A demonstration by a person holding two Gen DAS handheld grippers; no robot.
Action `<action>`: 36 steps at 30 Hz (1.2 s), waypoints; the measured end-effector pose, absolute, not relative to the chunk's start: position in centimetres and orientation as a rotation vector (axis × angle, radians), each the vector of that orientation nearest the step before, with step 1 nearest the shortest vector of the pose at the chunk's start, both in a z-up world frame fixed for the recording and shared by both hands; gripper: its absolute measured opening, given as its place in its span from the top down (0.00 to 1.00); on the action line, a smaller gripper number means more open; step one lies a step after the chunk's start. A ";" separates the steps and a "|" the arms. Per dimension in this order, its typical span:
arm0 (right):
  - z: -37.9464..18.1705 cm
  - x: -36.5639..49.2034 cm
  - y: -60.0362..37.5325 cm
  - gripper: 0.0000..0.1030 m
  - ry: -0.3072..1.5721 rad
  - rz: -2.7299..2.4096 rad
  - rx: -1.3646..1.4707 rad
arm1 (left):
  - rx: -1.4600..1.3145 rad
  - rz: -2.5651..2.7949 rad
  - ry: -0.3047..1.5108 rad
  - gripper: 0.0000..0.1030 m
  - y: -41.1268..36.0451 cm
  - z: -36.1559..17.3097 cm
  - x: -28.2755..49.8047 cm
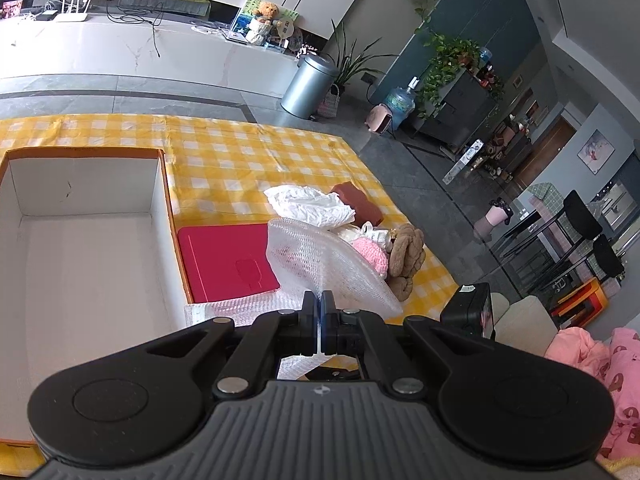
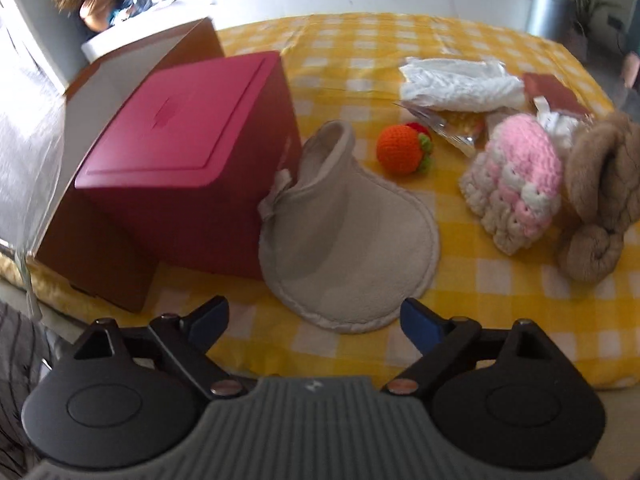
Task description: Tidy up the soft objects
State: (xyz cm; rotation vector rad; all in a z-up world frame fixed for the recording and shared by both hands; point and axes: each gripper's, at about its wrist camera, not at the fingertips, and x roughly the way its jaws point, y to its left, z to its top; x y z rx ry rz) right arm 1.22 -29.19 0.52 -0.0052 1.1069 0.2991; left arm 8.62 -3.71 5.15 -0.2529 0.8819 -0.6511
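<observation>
The left gripper [image 1: 321, 312] has its jaws pinched together on a white foam sheet [image 1: 320, 268]. The right gripper [image 2: 314, 320] has jaws spread wide, empty, just short of the beige cloth [image 2: 344, 240] beside the red box [image 2: 192, 152].

Yellow checked cloth [image 2: 360, 52] covers the surface: cardboard box [image 1: 80, 216], red box [image 2: 192, 152], beige pad [image 2: 348, 240], orange ball [image 2: 402, 150], pink knit [image 2: 516, 176], brown yarn [image 2: 600, 184], white cloth [image 2: 456, 82].

A yellow-and-white checked cloth [image 2: 500, 280] carries a magenta box [image 2: 192, 136], beige pad [image 2: 352, 240], orange crocheted ball [image 2: 402, 149] and pink-and-white knit hat [image 2: 516, 184].
</observation>
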 end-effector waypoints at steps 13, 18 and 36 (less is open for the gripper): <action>-2.0 3.7 -24.6 0.16 1.076 0.248 -0.054 | -0.240 -0.636 0.900 0.99 -2.9 4.3 8.6; -3.2 4.2 -24.1 0.18 1.131 0.204 -0.091 | -0.268 -0.635 0.916 0.99 -2.7 4.0 9.0; -3.3 2.5 -22.8 0.67 1.104 0.211 -0.212 | -0.192 -0.609 0.933 0.99 -2.5 5.2 7.6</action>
